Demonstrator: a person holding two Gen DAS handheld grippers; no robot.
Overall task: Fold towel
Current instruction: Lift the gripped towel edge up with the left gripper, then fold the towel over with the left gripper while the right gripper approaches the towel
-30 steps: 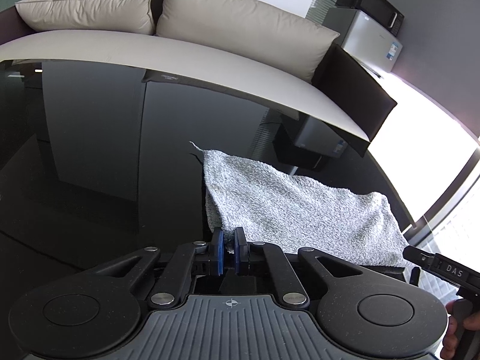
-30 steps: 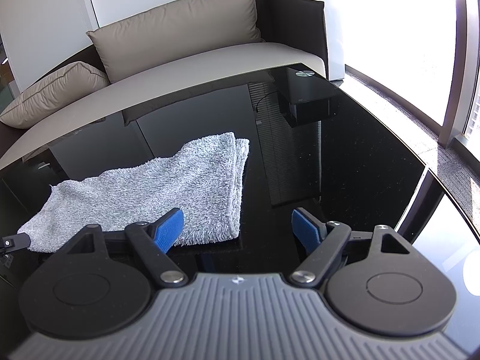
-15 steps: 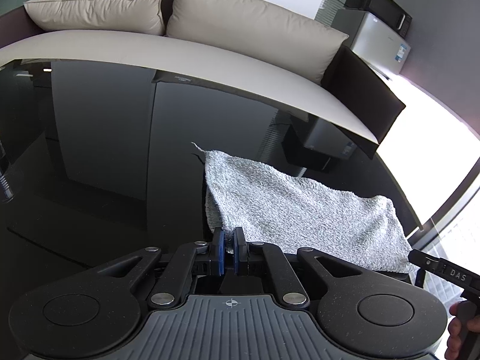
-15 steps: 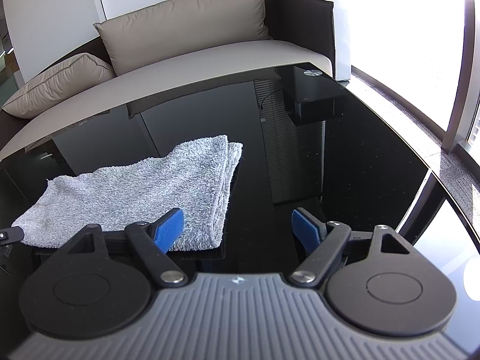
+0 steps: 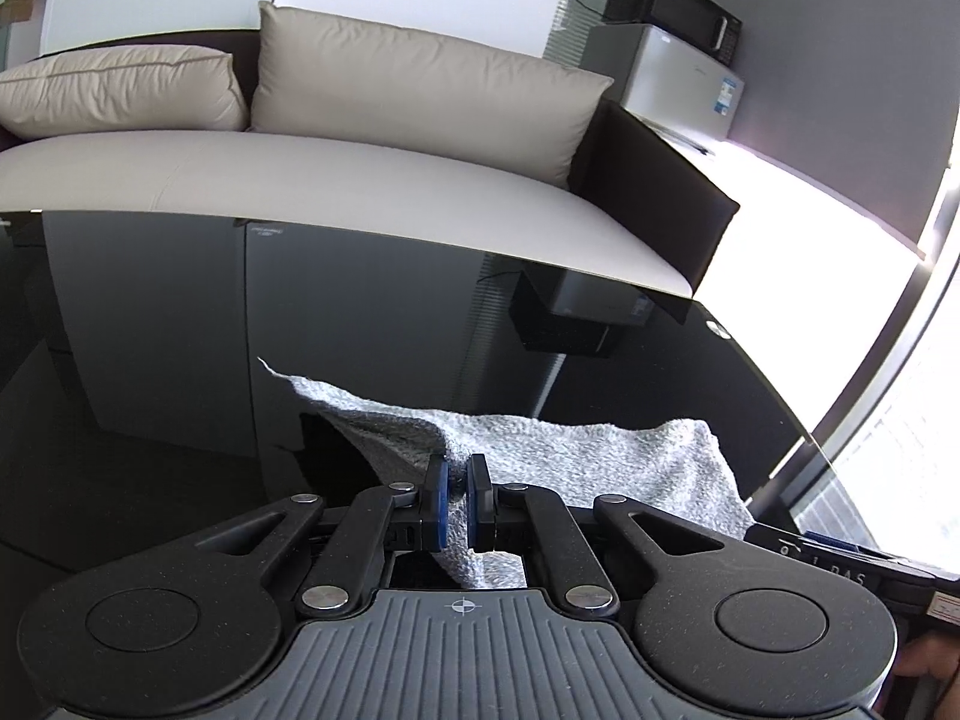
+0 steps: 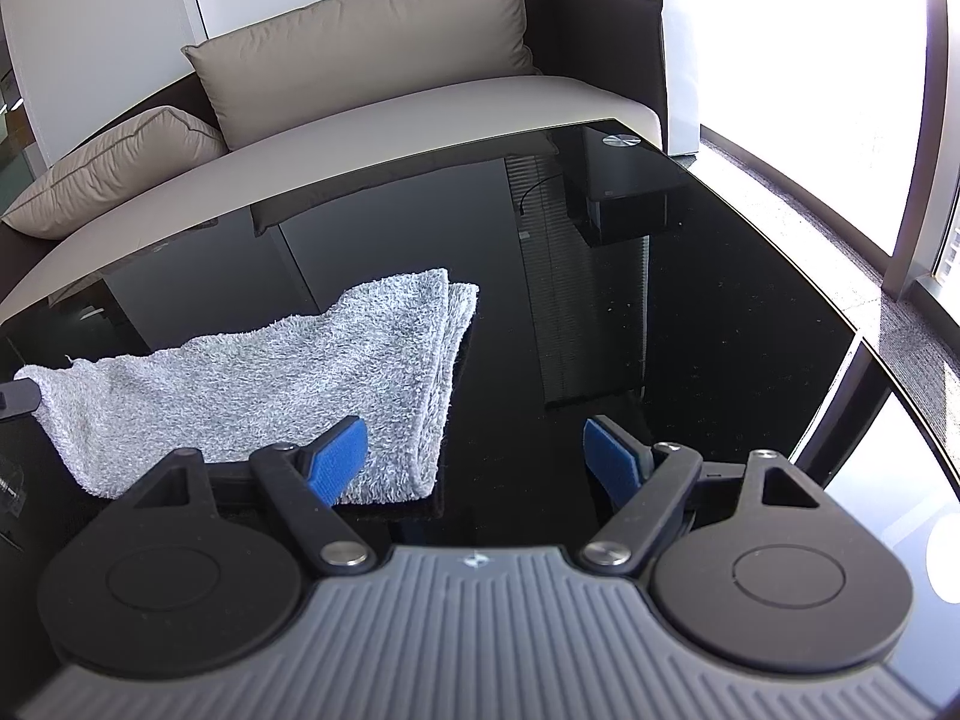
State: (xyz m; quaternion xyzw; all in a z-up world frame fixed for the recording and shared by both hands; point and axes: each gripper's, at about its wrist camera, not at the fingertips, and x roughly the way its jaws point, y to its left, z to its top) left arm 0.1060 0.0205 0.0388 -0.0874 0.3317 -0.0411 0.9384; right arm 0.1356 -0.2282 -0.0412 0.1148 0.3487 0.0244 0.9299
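Observation:
A grey terry towel [image 5: 576, 456] lies folded on a black glass table [image 5: 180, 360]. My left gripper [image 5: 457, 495] is shut on the towel's near left corner and holds it lifted off the glass, so the cloth hangs from the jaws. In the right wrist view the towel [image 6: 270, 384] stretches left from its folded right edge, with its left end raised. My right gripper [image 6: 474, 456] is open and empty, low over the table, with its left fingertip [image 6: 339, 456] above the towel's near right corner.
A beige sofa [image 5: 360, 192] with two cushions runs along the table's far edge. A white appliance with a black microwave on top [image 5: 672, 60] stands at the back right. The table's right edge [image 6: 840, 360] borders a bright window. The other gripper's body [image 5: 852, 570] shows at lower right.
My left gripper has risen with the towel corner, pulling that end up off the glass. The right gripper has stayed open and shifted slightly.

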